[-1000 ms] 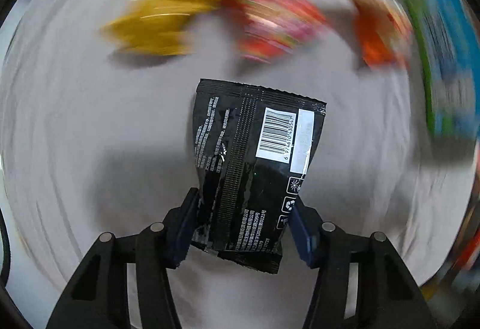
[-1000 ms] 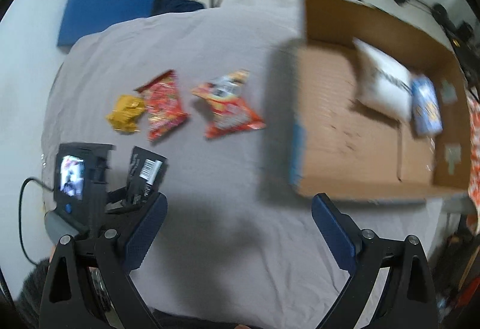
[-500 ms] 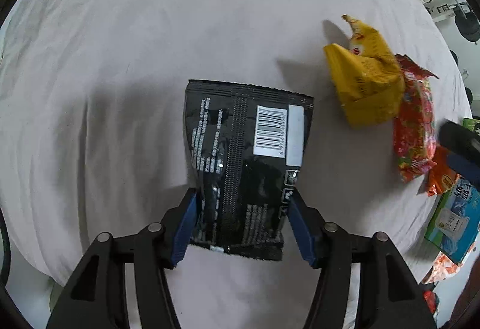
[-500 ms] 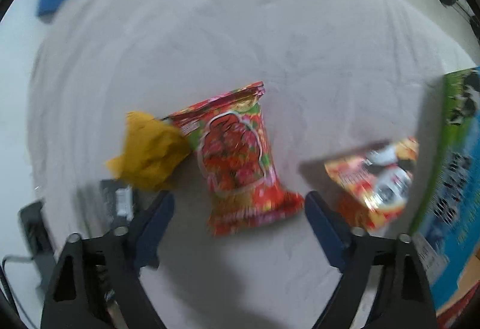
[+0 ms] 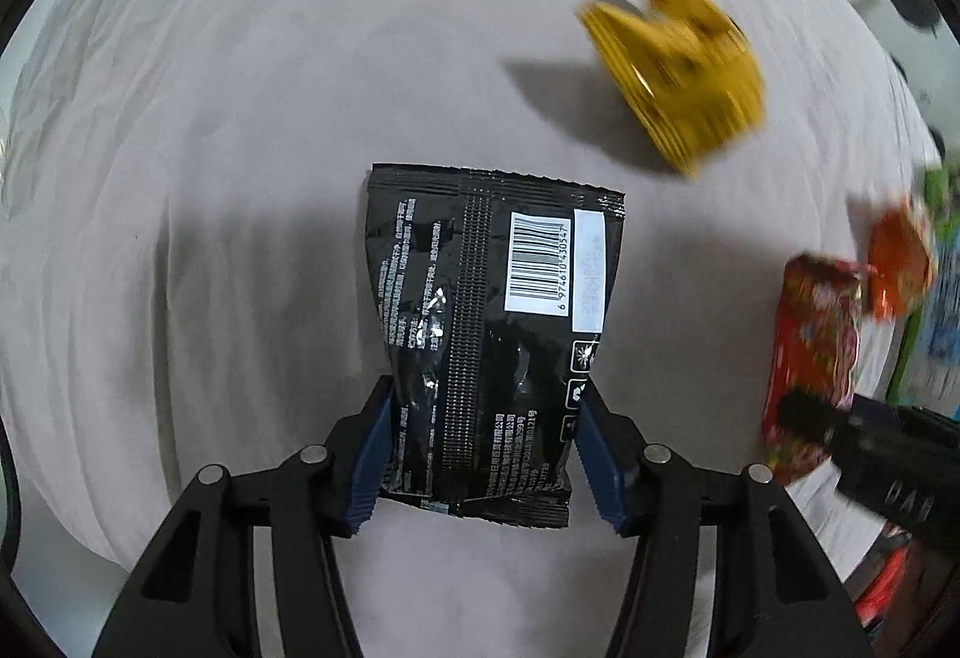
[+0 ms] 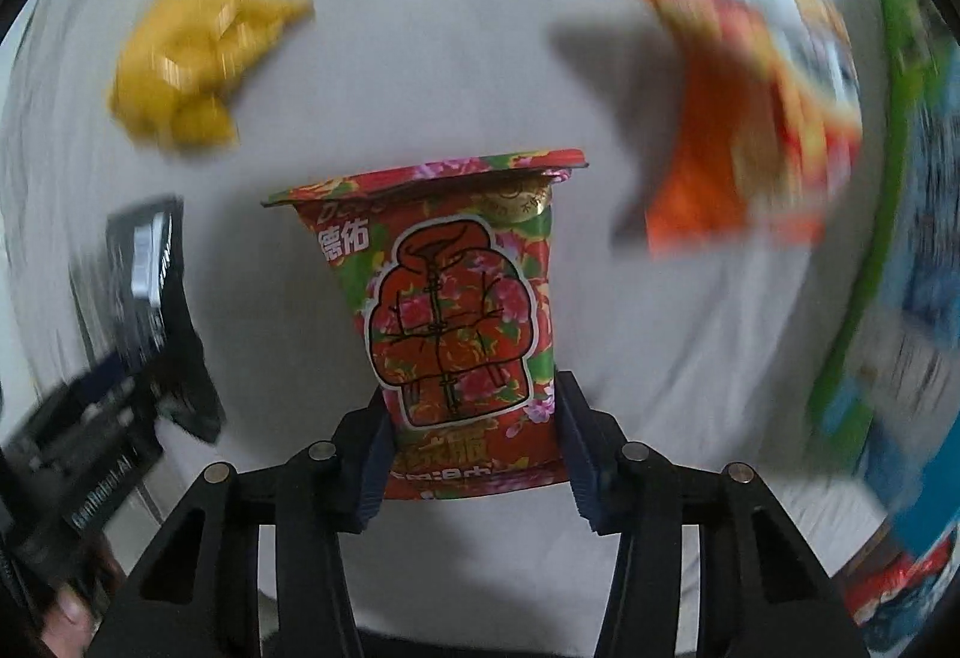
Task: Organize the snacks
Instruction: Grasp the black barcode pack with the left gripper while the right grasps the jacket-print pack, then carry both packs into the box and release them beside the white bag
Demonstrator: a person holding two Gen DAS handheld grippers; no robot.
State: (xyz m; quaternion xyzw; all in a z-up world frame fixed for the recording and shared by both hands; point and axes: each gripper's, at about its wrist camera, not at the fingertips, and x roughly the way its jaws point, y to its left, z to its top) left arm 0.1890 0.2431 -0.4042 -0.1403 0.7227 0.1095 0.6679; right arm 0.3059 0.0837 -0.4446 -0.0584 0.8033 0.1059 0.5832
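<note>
Left gripper (image 5: 480,448) clamped on glossy black foil snack packet (image 5: 486,334) above grey wrinkled cloth (image 5: 240,117), right gripper (image 6: 471,454) jaws just closing onto red floral snack packet (image 6: 456,310), pads touching its lower sides, yellow crumpled packet (image 6: 198,63) and orange packet (image 6: 750,117) smeared by blur, print unreadable

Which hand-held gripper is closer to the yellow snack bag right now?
Hard to call. The yellow snack bag lies loose on the cloth, beyond both. The left hand-held gripper holds the black packet; the right hand-held gripper has just closed around the red floral packet.
</note>
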